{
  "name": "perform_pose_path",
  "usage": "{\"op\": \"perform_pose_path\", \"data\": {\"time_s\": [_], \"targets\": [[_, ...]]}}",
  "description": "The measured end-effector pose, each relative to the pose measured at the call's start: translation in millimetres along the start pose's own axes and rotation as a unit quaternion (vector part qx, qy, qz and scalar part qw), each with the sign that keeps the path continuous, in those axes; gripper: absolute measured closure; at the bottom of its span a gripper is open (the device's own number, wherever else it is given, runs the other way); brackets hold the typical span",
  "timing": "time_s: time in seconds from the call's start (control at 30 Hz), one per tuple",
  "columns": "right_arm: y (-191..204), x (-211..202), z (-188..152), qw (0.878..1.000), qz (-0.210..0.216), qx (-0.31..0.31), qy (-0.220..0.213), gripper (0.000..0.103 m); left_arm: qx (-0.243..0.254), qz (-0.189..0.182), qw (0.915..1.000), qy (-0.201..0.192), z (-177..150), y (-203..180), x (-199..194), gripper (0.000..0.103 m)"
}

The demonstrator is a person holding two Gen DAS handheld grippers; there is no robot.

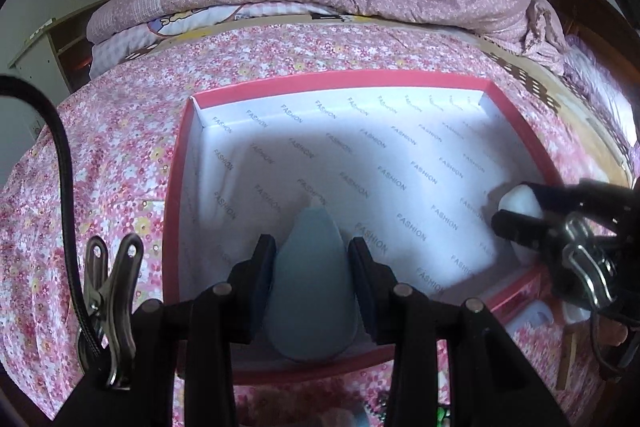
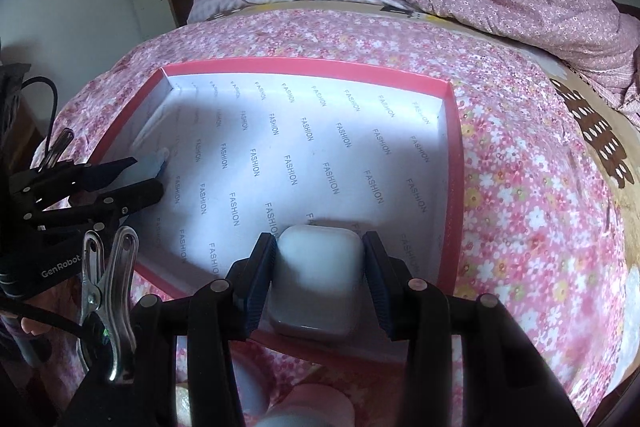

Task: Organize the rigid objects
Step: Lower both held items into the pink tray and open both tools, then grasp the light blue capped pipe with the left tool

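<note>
Left gripper (image 1: 312, 267) has its fingers clamped on a pale blue teardrop-shaped plastic piece (image 1: 312, 291), held over the near edge of the red-rimmed cardboard box (image 1: 336, 79) sitting on the floral bed (image 1: 120, 155). Right gripper (image 2: 320, 267) is pinching a white rounded-square case (image 2: 316, 283) above the box's near right corner.

Left gripper (image 1: 312, 259) clamps a blue teardrop-shaped object (image 1: 312, 287) over the red-rimmed, paper-lined box (image 1: 332, 81); right gripper (image 1: 508, 205) grips a white rounded item (image 1: 520, 201).

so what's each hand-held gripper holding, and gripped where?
Left hand-held gripper: blue teardrop piece, pinched across its wide sides. Right hand-held gripper: white rounded case, across its side faces.
</note>
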State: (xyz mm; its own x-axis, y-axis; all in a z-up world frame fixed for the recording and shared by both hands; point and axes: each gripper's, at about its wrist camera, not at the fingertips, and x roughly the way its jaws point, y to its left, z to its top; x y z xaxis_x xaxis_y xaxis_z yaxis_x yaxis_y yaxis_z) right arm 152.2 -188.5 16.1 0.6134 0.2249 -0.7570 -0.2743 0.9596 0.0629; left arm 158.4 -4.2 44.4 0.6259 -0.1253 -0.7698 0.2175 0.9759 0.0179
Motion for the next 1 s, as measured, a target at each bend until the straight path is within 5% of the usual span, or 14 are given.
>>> {"op": "perform_pose_path", "data": {"time_s": [0.13,0.53,1.0], "targets": [[1.0,-3.9,1.4,1.0,0.002,0.003,-0.003,0.056,-0.012,-0.012,0.9998,0.008,1.5,1.5,-4.0,0.048],[15.4,-62.2,-7.1,0.998,-0.006,0.0,-0.061,0.049,-0.014,-0.01,0.9992,-0.037,-9.8,5.7,-64.8,0.038],[19.6,-106.9,-90.8,0.997,0.002,0.035,-0.067,0.042,-0.047,-0.014,0.9983,-0.033,-88.8,12.3,-99.9,0.037]]}}
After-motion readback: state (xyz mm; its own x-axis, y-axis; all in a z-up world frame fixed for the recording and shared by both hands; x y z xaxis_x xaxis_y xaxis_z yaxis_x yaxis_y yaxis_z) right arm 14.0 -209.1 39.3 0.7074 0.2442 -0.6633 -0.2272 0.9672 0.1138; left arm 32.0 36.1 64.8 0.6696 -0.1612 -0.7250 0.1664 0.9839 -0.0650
